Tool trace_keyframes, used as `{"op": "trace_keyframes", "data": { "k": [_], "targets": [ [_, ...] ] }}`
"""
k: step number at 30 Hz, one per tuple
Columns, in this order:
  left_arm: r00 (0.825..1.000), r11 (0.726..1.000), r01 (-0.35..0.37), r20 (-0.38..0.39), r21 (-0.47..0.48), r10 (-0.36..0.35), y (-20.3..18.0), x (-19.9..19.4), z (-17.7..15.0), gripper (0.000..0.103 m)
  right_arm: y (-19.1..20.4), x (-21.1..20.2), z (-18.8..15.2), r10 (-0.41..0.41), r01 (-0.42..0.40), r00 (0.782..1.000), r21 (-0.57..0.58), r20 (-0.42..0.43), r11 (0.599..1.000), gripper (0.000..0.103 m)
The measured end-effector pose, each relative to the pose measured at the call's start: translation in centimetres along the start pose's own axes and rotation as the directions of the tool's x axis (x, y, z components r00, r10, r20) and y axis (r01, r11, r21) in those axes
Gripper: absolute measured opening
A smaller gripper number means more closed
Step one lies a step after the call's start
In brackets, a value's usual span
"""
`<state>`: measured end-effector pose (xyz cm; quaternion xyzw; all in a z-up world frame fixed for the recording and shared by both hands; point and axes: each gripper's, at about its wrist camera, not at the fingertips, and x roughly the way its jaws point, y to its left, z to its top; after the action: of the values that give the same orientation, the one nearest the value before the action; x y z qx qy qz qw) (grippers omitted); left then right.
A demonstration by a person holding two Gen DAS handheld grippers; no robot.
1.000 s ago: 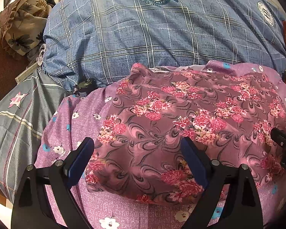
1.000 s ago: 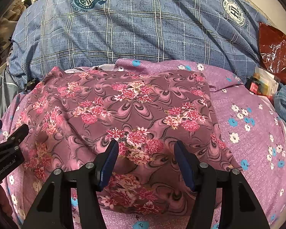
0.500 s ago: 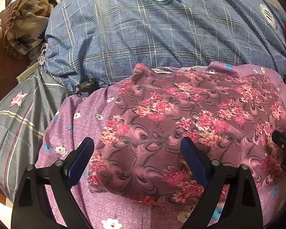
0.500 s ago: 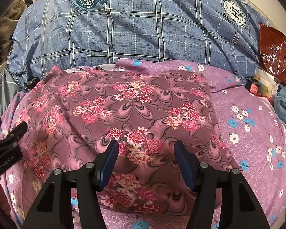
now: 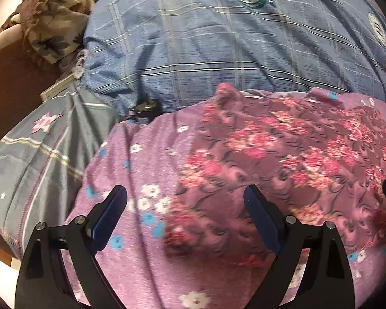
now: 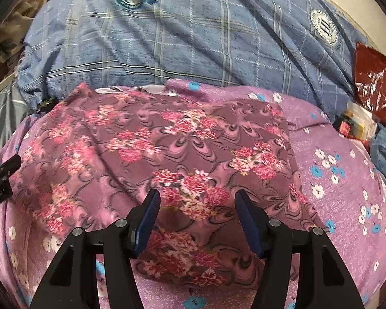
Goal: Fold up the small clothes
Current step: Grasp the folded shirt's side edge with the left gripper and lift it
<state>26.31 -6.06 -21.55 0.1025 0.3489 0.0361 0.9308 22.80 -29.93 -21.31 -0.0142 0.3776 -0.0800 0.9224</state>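
A mauve garment with pink flower print (image 6: pixel 167 152) (image 5: pixel 283 159) lies spread flat on a purple flowered bedsheet (image 6: pixel 347 180) (image 5: pixel 131 170). My right gripper (image 6: pixel 196 202) is open above the garment's near middle, nothing between its blue pads. My left gripper (image 5: pixel 185 198) stands open over the garment's left edge, its left finger above bare sheet and its right finger above the cloth. The left gripper's side shows at the left edge of the right wrist view (image 6: pixel 0 177). The left wrist view is blurred.
A big blue plaid quilt (image 6: pixel 193 41) (image 5: pixel 218 51) rises behind the garment. A grey striped pillow (image 5: pixel 33 154) lies at the left, with a brown floral cloth (image 5: pixel 51 23) beyond it. Red foil bag (image 6: pixel 375 82) and small packets (image 6: pixel 355 123) sit at the right.
My left gripper has slid leftward, from over the garment's left part to its left edge, so more bare sheet shows. The right gripper and the garment have stayed put.
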Motion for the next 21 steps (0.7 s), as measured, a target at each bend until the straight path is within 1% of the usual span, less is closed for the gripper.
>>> {"op": "trace_keyframes", "data": {
  "k": [2,3,5,7,8,9,10,11,12,13,15,17,18,19,20,21],
  "targets": [
    [1.000,1.000,-0.022,0.002,-0.007,0.022,1.1,-0.3,-0.3,0.093,-0.3,-1.0,-0.2,-0.007,0.008,1.000,-0.016,0.020,1.000,0.062],
    [1.000,1.000,-0.027,-0.002,-0.016,0.027,1.7,-0.3,-0.5,0.093,-1.0,-1.6,-0.4,-0.005,0.005,0.999,0.004,0.035,1.000,0.062],
    [0.999,0.997,-0.025,-0.029,-0.075,0.023,3.9,0.1,-0.7,0.093,-3.4,-2.5,-1.0,0.030,-0.032,0.999,0.062,0.043,0.998,0.062],
    [0.998,0.990,-0.035,-0.049,-0.134,0.028,6.2,0.8,-0.8,0.093,-6.4,-3.0,-1.5,0.072,-0.079,0.996,0.142,0.052,0.987,0.063],
    [0.998,0.988,-0.042,-0.056,-0.151,0.034,7.0,1.1,-0.8,0.093,-8.5,-3.1,-1.8,0.085,-0.095,0.995,0.204,0.058,0.974,0.067],
    [0.997,0.985,-0.050,-0.064,-0.162,0.040,7.7,1.6,-0.8,0.093,-10.3,-3.0,-2.1,0.096,-0.108,0.994,0.266,0.057,0.958,0.073],
    [0.996,0.984,-0.050,-0.078,-0.169,0.037,8.4,2.3,-0.8,0.093,-11.9,-2.8,-2.3,0.114,-0.126,0.992,0.324,0.056,0.938,0.075],
    [0.995,0.984,-0.029,-0.100,-0.174,0.012,8.8,3.1,-0.8,0.093,-14.0,-2.5,-2.8,0.145,-0.155,0.988,0.415,0.056,0.897,0.076],
    [0.993,0.983,-0.008,-0.115,-0.182,-0.013,9.0,3.5,-0.8,0.093,-15.6,-2.1,-3.2,0.169,-0.176,0.984,0.481,0.057,0.859,0.076],
    [0.988,0.978,0.034,-0.139,-0.206,-0.063,9.3,4.3,-0.9,0.093,-16.7,-1.7,-3.4,0.185,-0.188,0.981,0.531,0.060,0.826,0.076],
    [0.978,0.965,0.094,-0.158,-0.243,-0.135,9.5,5.1,-1.1,0.093,-17.1,-1.5,-3.4,0.202,-0.214,0.976,0.550,0.084,0.808,0.076],
    [0.972,0.963,0.129,-0.162,-0.238,-0.171,8.8,5.4,-1.0,0.092,-15.6,-1.9,-2.6,0.257,-0.292,0.956,0.496,0.139,0.818,0.075],
    [0.967,0.959,0.155,-0.161,-0.239,-0.197,8.3,5.6,-0.9,0.090,-14.5,-2.1,-2.1,0.278,-0.318,0.948,0.456,0.154,0.831,0.067],
    [0.956,0.949,0.200,-0.162,-0.243,-0.243,7.7,5.9,-0.9,0.086,-12.5,-2.2,-1.4,0.300,-0.340,0.940,0.387,0.162,0.857,0.058],
    [0.946,0.943,0.229,-0.171,-0.243,-0.274,7.2,6.1,-1.0,0.075,-11.1,-2.1,-1.0,0.307,-0.342,0.939,0.341,0.151,0.876,0.033],
    [0.932,0.935,0.259,-0.192,-0.242,-0.308,6.5,6.6,-1.0,0.061,-9.0,-1.7,-0.6,0.321,-0.343,0.939,0.286,0.123,0.895,0.016]
  ]
}}
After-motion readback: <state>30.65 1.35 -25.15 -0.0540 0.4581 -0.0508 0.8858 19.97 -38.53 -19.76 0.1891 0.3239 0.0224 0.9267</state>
